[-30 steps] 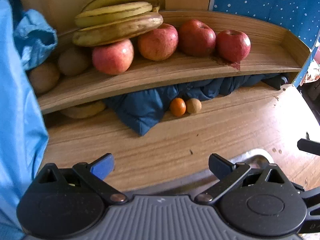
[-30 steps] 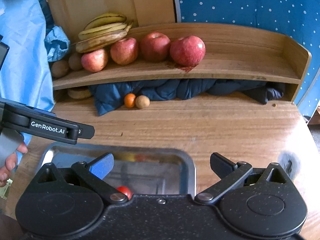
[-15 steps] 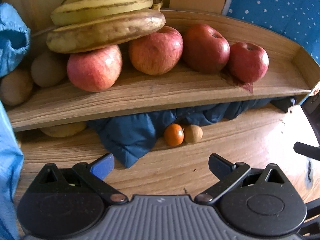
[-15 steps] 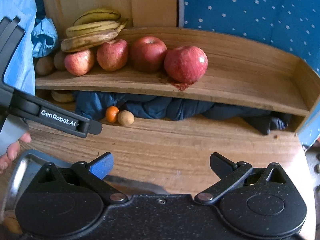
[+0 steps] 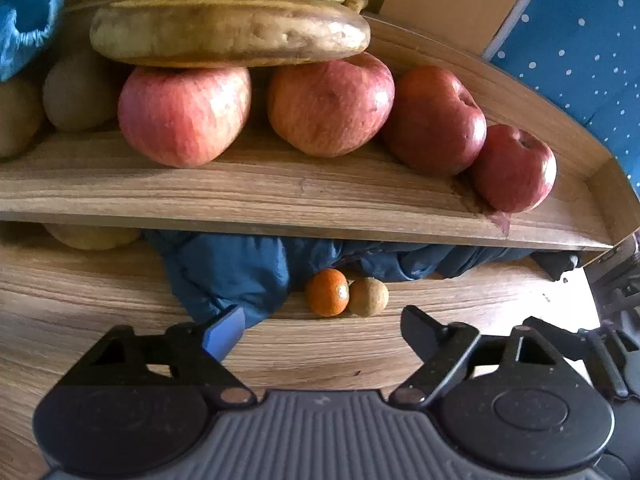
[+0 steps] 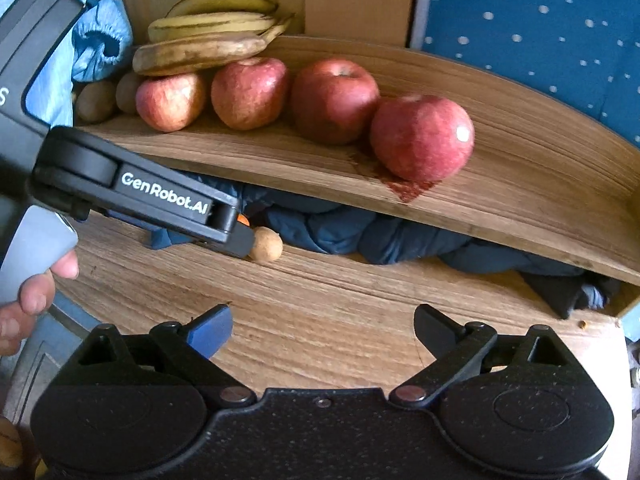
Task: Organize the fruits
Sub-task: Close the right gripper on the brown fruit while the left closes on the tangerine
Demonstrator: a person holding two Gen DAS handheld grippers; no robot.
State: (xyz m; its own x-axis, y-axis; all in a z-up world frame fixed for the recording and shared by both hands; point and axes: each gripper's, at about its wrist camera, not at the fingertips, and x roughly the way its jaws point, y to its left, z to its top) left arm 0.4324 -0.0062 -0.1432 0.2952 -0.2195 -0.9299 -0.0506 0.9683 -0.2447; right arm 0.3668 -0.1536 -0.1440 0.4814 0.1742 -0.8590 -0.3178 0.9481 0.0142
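Your left gripper (image 5: 322,326) has a ribbed grey body, your right gripper (image 6: 324,326) a speckled black one, each with round black hubs, brass-coloured pivot screws, one blue fingertip and one black, and white "GenRobot.AI" lettering on the left's side.

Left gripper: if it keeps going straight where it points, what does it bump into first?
Probably the small orange fruit on the table, lying just ahead between the open left gripper fingers; depth is uncertain.

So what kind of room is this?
Probably someone's home, maybe a kitchen or a desk corner: apples and bananas on a wooden shelf, with a dark blue jacket stuffed underneath.
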